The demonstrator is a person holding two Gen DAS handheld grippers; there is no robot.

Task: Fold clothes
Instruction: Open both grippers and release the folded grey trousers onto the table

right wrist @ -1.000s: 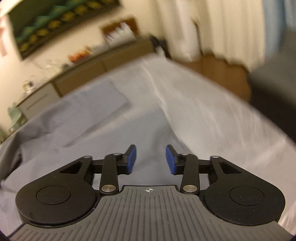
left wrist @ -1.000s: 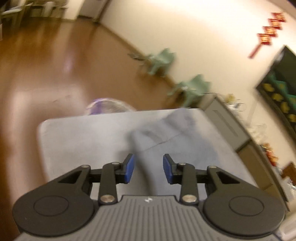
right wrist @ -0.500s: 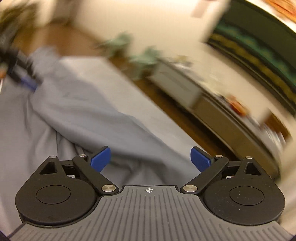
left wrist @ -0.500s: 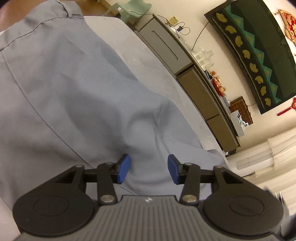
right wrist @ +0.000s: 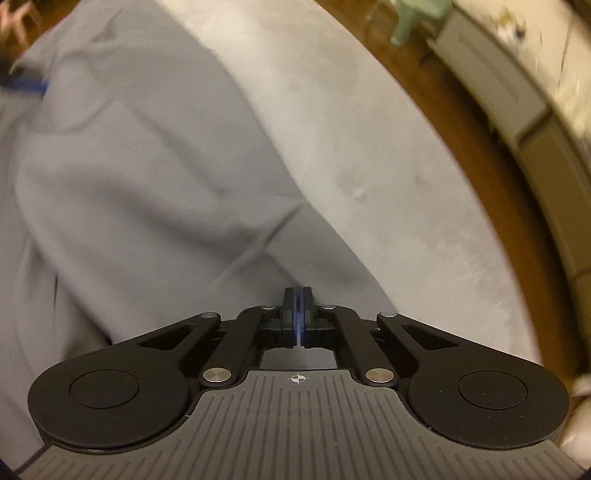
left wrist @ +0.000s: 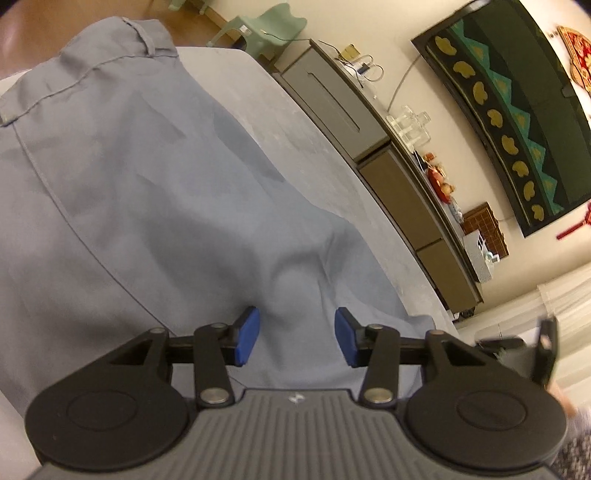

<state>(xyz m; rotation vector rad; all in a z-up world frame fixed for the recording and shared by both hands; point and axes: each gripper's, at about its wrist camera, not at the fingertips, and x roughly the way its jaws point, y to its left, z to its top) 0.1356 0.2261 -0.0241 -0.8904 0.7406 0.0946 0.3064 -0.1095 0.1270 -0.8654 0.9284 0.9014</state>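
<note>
A pair of grey trousers (left wrist: 140,192) lies spread on the pale grey table (left wrist: 306,136), waistband at the far left end. My left gripper (left wrist: 295,338) is open, its blue pads hovering just above a bump in the cloth. In the right wrist view the trousers (right wrist: 129,177) fill the left half over the table (right wrist: 369,147). My right gripper (right wrist: 297,310) has its pads pressed together at the cloth's near edge; whether fabric is pinched between them is hidden. The right gripper also shows blurred in the left wrist view (left wrist: 532,350).
A low grey and brown cabinet (left wrist: 391,177) runs along the wall behind the table, with glassware and small items on top. A pale green chair (left wrist: 273,29) stands past the table's far end. Brown wooden floor (right wrist: 461,140) lies between table and cabinet.
My right gripper went from wide open to closed and dropped to the trouser edge. My left gripper held its place over the cloth, still open, after swinging down from the room view.
</note>
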